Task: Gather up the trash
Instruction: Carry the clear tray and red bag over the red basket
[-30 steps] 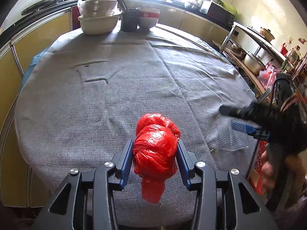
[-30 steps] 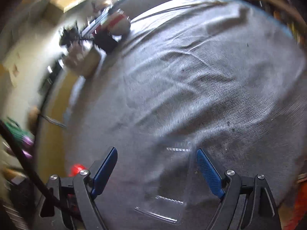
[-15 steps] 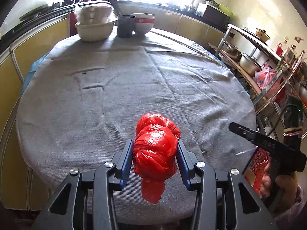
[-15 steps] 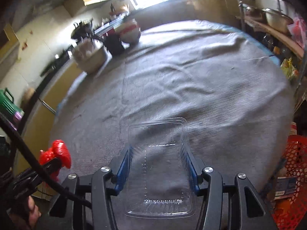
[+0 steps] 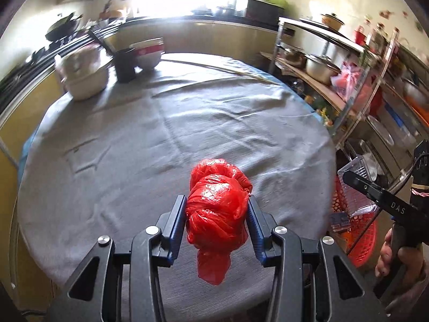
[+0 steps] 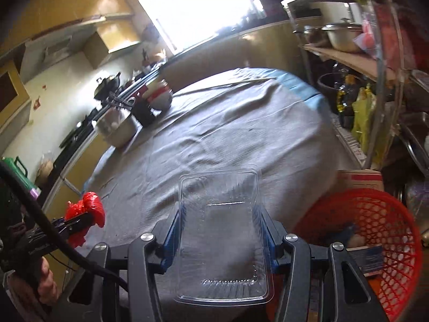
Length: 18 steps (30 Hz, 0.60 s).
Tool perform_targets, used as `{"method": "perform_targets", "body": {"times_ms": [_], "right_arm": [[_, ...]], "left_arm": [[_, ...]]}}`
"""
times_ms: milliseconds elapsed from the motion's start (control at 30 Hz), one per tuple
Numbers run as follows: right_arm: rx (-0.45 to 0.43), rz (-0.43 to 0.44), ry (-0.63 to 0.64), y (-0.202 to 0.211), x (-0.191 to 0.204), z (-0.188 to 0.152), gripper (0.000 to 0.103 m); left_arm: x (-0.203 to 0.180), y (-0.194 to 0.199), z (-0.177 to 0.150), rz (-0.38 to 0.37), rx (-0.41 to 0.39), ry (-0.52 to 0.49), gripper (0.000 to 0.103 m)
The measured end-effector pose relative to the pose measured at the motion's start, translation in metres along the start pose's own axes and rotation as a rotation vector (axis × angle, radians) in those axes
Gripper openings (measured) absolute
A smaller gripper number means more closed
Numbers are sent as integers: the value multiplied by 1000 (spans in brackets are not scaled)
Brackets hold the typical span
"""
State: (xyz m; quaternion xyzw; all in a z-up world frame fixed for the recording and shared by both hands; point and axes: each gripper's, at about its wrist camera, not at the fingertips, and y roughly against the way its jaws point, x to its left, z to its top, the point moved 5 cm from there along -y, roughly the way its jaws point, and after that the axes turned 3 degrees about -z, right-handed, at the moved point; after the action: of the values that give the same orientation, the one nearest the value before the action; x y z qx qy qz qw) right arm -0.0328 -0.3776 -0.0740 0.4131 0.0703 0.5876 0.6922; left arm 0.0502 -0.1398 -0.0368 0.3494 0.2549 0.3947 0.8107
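A knotted red plastic bag (image 5: 217, 214) hangs over the near part of the grey-clothed round table (image 5: 161, 147), with my left gripper (image 5: 216, 201) shut on it. The same bag (image 6: 85, 209) and left gripper (image 6: 76, 221) show at the left of the right wrist view. My right gripper (image 6: 221, 212) is shut on a clear plastic tray (image 6: 222, 230), both blue pads pressing its long sides. It holds the tray off the table's right edge, beside a red mesh basket (image 6: 375, 241). From the left wrist view, the right gripper (image 5: 375, 190), tray (image 5: 354, 190) and basket (image 5: 356, 230) sit at the right.
Stacked bowls (image 5: 85, 77), a black cup (image 5: 124, 64) and a red-banded bowl (image 5: 147, 53) stand at the table's far side. A metal rack (image 5: 335, 61) with pots stands to the right. A cardboard box (image 6: 359, 178) sits behind the basket. A person's hand (image 5: 388, 255) grips the right handle.
The right gripper closed on the clear tray, lifted it off the cloth and carried it right, past the table edge by the red basket. The left gripper rose and shifted with the red bag.
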Motion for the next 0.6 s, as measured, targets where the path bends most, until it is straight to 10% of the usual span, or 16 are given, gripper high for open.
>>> {"method": "perform_targets", "body": {"times_ms": [600], "right_arm": [[-108,-50,-124,60,-89,-5,55]], "left_arm": [[-131,-21,29,-48,-2,-279,45]]}}
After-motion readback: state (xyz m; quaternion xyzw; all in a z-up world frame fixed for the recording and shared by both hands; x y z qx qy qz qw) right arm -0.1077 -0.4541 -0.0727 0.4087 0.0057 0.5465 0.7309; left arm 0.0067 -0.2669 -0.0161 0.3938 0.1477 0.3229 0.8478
